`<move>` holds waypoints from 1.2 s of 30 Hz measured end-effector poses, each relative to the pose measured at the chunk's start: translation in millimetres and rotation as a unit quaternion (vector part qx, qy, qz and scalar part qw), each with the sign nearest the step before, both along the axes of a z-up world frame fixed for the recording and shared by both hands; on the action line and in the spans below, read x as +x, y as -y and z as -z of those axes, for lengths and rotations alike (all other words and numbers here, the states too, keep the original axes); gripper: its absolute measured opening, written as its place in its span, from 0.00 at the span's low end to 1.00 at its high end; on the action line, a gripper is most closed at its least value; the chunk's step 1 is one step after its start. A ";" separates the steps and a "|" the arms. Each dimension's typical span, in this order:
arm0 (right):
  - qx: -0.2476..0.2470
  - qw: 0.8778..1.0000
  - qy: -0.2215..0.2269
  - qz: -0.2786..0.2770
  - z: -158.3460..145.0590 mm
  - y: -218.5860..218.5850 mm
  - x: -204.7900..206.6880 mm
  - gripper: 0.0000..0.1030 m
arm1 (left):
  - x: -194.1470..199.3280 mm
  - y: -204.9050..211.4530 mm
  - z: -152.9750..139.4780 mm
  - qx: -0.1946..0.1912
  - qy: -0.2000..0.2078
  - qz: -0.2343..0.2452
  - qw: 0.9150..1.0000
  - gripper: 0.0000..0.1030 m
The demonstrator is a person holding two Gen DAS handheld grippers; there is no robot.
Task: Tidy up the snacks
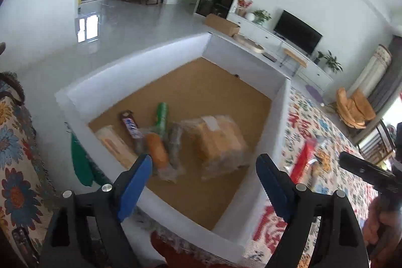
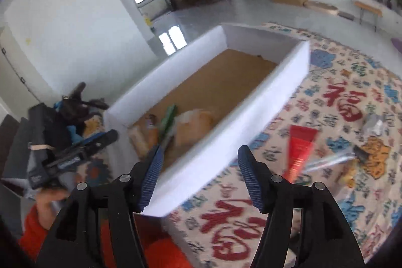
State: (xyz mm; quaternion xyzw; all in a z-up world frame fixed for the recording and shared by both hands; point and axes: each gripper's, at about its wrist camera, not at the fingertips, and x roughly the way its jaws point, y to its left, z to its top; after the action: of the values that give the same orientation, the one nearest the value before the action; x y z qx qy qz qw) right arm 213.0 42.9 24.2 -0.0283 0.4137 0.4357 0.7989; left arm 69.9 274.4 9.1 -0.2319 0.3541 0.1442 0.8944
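Both sets of jaws stand apart with nothing between them. The left gripper hangs over the white box, where a chocolate bar, a green packet and a wrapped parcel lie together. The right gripper is above the box's near wall; a red packet lies outside on the patterned rug.

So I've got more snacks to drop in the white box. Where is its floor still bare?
The far half of the box is bare brown floor, bordered by the far white walls. Bare floor also lies along the right wall. The near left corner is crowded: chocolate bar, green packet and clear bag of buns lie packed together.
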 end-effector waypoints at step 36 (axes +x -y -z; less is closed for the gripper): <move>-0.151 0.934 0.047 0.321 143.4 289.4 1.1 0.76 | 71.6 208.9 116.8 -0.014 -0.097 0.167 0.981 0.89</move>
State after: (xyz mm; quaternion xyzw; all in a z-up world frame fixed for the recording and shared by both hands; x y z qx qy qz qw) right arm 214.1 -246.5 -119.2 -0.0349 0.4240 0.0871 0.9008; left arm 141.5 65.5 -107.7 -0.1670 0.4753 0.0095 0.8638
